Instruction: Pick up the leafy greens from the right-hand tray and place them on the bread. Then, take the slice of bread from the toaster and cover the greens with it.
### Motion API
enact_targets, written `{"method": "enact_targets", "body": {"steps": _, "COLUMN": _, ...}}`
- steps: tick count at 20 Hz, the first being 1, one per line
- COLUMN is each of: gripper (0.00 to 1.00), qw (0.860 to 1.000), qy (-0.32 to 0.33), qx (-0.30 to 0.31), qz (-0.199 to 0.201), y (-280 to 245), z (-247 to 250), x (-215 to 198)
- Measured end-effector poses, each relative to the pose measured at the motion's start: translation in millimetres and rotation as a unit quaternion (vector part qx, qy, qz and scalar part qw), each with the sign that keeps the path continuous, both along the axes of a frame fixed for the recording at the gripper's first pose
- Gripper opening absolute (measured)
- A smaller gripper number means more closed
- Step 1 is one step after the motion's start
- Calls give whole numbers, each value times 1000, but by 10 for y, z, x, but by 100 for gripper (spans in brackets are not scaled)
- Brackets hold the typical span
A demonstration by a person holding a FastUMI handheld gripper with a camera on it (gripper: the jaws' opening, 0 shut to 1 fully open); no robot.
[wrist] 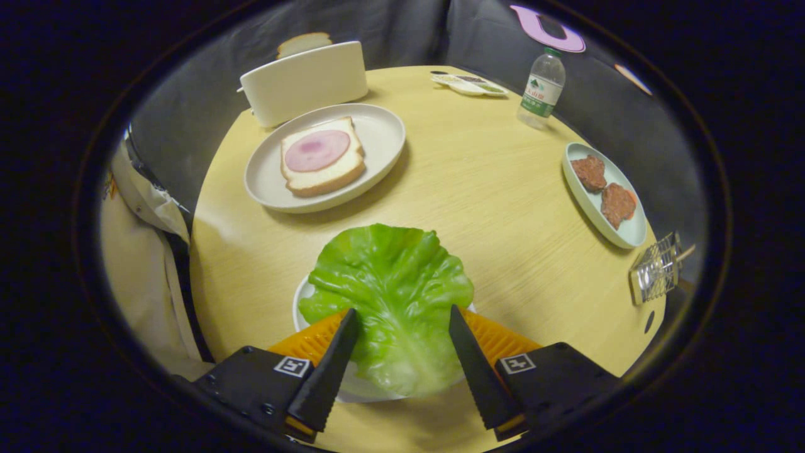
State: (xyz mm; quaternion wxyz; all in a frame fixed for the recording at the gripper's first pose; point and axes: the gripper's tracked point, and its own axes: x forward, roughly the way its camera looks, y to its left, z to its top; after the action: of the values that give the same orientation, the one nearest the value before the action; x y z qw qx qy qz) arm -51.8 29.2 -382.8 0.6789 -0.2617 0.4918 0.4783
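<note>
One lettuce leaf (390, 296) on its tray (300, 301), lying lengthwise between my gripper (402, 352) fingers, which stand wide apart, gripping nothing; bread (322, 157) beyond.

I see a bright green, veined lettuce (390, 296) leaf on a white tray (302, 302), over a pale yellow wood-grain table (490, 182). The bread (322, 157) is white with a tan crust and a pink ham (317, 150) round, on a grey-white plate (383, 135). The toaster (305, 82) is cream. Two reddish-brown patties (604, 189) lie on a pale blue-grey dish (585, 201). The bottle (541, 88) is clear with a green cap.
</note>
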Motion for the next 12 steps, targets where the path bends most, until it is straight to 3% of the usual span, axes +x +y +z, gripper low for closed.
{"method": "enact_targets", "body": {"steps": 1, "gripper": 92, "qw": 1000, "qy": 4, "qx": -1, "qz": -2, "y": 6, "z": 11, "x": -13}}
{"method": "enact_targets", "body": {"steps": 12, "gripper": 17, "qw": 1000, "qy": -6, "qx": -11, "qz": 13, "y": 67, "z": 55, "x": -116}}
